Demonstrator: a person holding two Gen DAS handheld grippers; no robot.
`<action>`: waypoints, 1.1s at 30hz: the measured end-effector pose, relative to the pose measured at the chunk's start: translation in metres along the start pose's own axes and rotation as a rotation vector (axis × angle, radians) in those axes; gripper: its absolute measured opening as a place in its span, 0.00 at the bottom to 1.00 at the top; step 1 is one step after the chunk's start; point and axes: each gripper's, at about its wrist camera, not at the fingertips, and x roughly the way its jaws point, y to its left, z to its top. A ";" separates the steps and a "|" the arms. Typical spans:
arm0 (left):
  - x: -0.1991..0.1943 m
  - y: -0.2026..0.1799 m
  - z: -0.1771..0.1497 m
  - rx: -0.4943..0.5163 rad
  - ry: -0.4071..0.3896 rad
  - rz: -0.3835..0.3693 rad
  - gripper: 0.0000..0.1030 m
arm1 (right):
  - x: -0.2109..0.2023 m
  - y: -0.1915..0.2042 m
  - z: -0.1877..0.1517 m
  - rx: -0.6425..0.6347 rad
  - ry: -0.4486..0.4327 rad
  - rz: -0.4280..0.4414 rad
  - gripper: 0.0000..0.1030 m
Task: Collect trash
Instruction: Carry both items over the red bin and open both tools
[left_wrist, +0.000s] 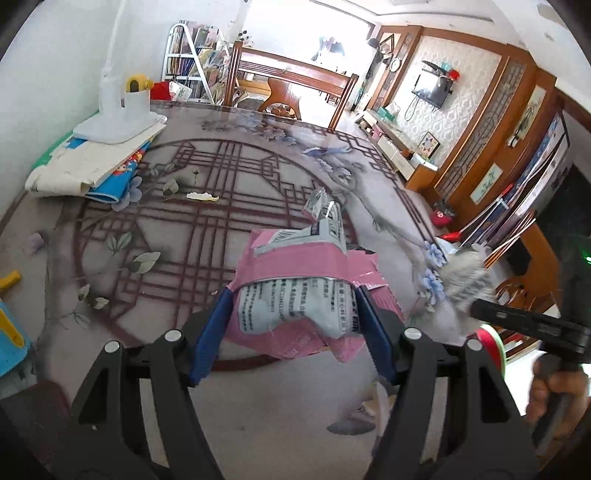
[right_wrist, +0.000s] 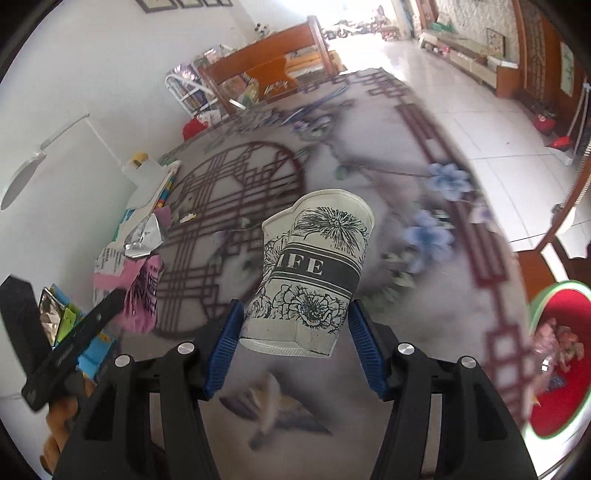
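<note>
So the left gripper is pinching a crumpled pink-and-grey plastic wrapper, blue pads tight against both sides, held just above the patterned tablecloth. The right gripper has a paper cup clamped between its pads: white with black flower drawings, dented at the rim, tipped a bit, lifted off the table. From the left camera the cup is just a grey blur at the right edge.

A red bin with a green rim sits past the table's right edge, some scraps already inside. Still lying on the cloth: a small pale scrap near the middle. A white desk lamp stands on a stack of books at the far left.
</note>
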 end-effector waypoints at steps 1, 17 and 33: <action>0.000 0.000 0.000 0.007 -0.003 0.008 0.63 | -0.010 -0.005 -0.004 -0.005 -0.016 -0.010 0.55; 0.002 -0.050 -0.028 0.100 0.018 -0.016 0.64 | -0.095 -0.066 -0.047 0.038 -0.166 -0.100 0.55; -0.011 -0.188 -0.047 0.235 0.018 -0.196 0.65 | -0.137 -0.125 -0.084 0.132 -0.230 -0.126 0.55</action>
